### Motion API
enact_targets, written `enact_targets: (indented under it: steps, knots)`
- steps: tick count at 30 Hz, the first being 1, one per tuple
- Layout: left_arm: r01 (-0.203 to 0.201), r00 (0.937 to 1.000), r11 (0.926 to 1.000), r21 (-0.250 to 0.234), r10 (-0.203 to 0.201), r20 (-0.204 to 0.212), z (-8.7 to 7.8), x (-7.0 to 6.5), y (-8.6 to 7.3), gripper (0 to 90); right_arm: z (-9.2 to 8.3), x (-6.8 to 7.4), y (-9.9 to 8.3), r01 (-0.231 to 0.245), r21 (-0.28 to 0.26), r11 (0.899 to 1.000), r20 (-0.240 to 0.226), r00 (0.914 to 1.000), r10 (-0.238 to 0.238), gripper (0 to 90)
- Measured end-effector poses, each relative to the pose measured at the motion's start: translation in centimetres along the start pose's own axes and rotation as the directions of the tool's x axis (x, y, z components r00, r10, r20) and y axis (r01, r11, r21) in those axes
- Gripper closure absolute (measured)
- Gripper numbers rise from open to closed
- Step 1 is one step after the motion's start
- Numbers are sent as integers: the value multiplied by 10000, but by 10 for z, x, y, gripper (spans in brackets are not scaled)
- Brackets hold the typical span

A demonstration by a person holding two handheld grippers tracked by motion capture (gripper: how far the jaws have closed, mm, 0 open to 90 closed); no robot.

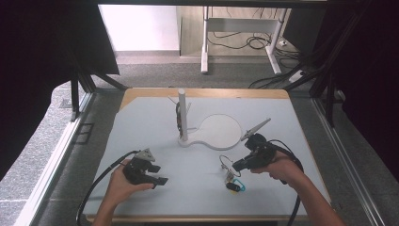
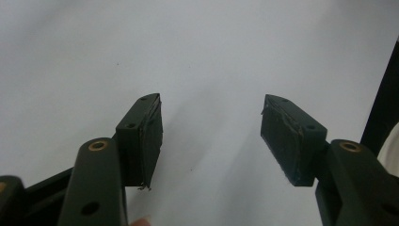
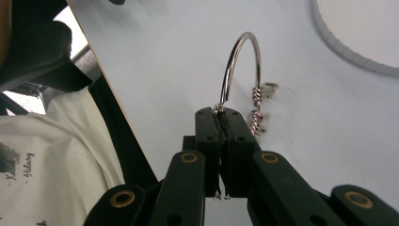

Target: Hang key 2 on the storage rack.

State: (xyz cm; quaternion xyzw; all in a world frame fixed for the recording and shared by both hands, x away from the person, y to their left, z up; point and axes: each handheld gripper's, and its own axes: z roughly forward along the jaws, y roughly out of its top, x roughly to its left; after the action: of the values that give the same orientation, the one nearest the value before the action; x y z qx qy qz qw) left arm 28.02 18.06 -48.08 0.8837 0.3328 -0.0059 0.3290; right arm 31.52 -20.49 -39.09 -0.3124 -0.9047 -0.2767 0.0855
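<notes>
A person is sitting at a pale table, working a two-jaw gripper in each hand.

The main risk from here is a slip. The right gripper is pinching a thin silver key ring by the very tips of its jaws, right at the ring's lowest point in the right gripper view. The wire is smooth and round, so it could pivot or slide out if the hand tilts or jolts. Small coiled metal links and a charm are dangling off the ring's right side, and in the high view the ring is trailing a dark fob with a teal clip towards the lower centre of the frame. That hanging weight could swing and drag the ring free, or snag on the white stand at the centre of the table.

The ring is arching up and away from the right jaws, which are closed tight on it with no gap showing. In the high view, the right gripper is sitting right of centre, beside the stand's round base.

The left gripper is resting at lower left, well apart from the ring. In the left gripper view its jaws are standing wide open over bare table, holding nothing.
</notes>
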Motion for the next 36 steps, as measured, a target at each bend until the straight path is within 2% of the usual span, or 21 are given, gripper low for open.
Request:
enact_targets:
  steps: [5, 11, 20, 36]
  knots:
    - [105, 9999, 9999, -3, -105, 46, 0, 1, -1, 396, -8, -1, 5, -174, -226, 9996, -335, 9993, 166, 866]
    - [5, 10000, 10000, 73, -6, 70, -1, 2, -2, 397, -14, 0, 11, -177, -239, 9996, -200, 9997, 173, 866]
    - [104, 9999, 9999, 19, -104, 126, -1, 3, -3, 396, -29, 5, 25, -80, -33, 10000, 99, 9999, 81, 866]
    - [89, 9997, 9999, -118, -87, 218, -1, 4, -4, 396, -46, -1, 44, -208, 94, 9997, 324, 9993, 205, 867]
